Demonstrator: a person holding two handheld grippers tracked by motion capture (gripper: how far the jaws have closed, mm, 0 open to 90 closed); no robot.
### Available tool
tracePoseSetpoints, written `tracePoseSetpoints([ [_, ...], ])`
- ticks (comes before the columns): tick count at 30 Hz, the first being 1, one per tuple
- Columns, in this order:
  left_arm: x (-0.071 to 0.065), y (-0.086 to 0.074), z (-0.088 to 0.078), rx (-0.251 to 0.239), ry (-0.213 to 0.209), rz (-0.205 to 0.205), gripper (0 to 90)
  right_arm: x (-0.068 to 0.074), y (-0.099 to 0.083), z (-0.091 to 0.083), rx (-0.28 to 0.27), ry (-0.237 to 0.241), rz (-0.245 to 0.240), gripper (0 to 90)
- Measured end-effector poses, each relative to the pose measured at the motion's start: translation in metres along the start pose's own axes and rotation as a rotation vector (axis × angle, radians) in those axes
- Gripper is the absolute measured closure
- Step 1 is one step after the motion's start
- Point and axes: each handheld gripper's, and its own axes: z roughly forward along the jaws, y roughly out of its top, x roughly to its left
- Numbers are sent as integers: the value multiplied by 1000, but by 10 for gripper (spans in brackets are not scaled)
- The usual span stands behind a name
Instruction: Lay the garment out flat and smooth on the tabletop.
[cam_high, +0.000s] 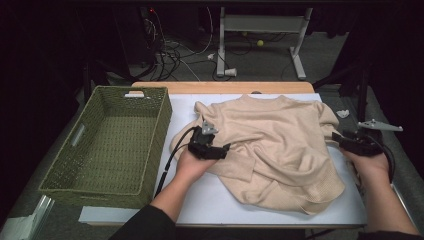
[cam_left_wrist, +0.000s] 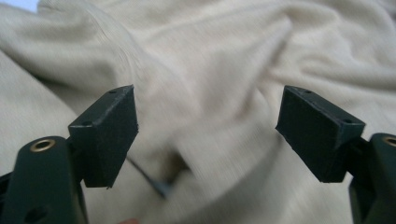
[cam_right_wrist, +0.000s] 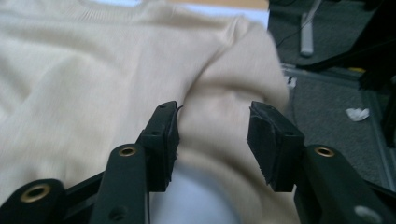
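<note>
A beige knit sweater (cam_high: 280, 145) lies crumpled across the white table top (cam_high: 205, 205). At its left edge my left gripper (cam_high: 225, 148) is held low by a hand and points right into the cloth. In the left gripper view the left gripper (cam_left_wrist: 205, 130) has its jaws wide apart, with sweater (cam_left_wrist: 210, 46) folds beyond them and nothing pressed. My right gripper (cam_high: 336, 139) is at the sweater's right edge and points left. The right gripper view has the right gripper (cam_right_wrist: 212, 140) open, a fold of the sweater (cam_right_wrist: 93, 70) lying in the gap between the pads.
A green woven basket (cam_high: 156, 150) stands with nothing in it on the table's left side, close to my left forearm. The table's right edge runs just beside my right hand. Beyond the table's far edge are cables and a white desk frame (cam_high: 260, 25) on the floor.
</note>
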Motion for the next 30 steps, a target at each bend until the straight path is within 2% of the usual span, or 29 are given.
tracePoseSetpoints([
  [1,-3,-6,-2,-1,-1,7,165,-1,-7,-3,8,-9,-12,510],
  [3,-8,-17,-5,-18,-28,23,165,-2,-17,-7,20,-18,-8,499],
  [4,-8,-17,-5,-18,-28,23,165,-2,-21,-7,28,-22,-5,496],
  [6,-10,-27,-6,-53,-29,53,165,-2,-27,-6,43,-18,-4,490],
  [7,-9,-31,-6,-67,-30,55,165,-2,-27,-6,43,-18,-4,490],
  [9,-6,-35,-4,-81,-46,20,165,-3,-30,0,65,-29,-2,490],
  [10,-6,-35,-5,-96,-48,19,165,-4,-30,3,77,-39,9,499],
  [12,-6,-36,-6,-106,-63,21,152,-7,-31,9,97,-49,25,561],
  [13,-6,-37,-5,-106,-64,18,140,-9,-32,13,113,-55,28,654],
  [15,-7,-37,-5,-105,-61,34,140,-11,-33,16,99,-74,11,823],
  [17,-10,-38,-5,-104,-52,54,141,-17,-31,17,94,-97,-12,851],
  [20,-12,-39,-5,-113,-43,67,141,-27,-25,19,84,-144,-4,855],
  [25,-11,-39,-6,-121,-51,63,143,-53,-11,17,59,-232,46,846],
  [26,-11,-39,-6,-121,-51,63,143,-58,-9,17,60,-235,53,802],
  [27,-11,-39,-6,-122,-53,63,143,-59,-7,17,53,-236,69,701],
  [28,-11,-40,-7,-123,-56,63,143,-59,-7,17,53,-236,69,701],
  [30,-10,-40,-7,-131,-63,65,143,-57,-5,16,38,-198,92,637],
])
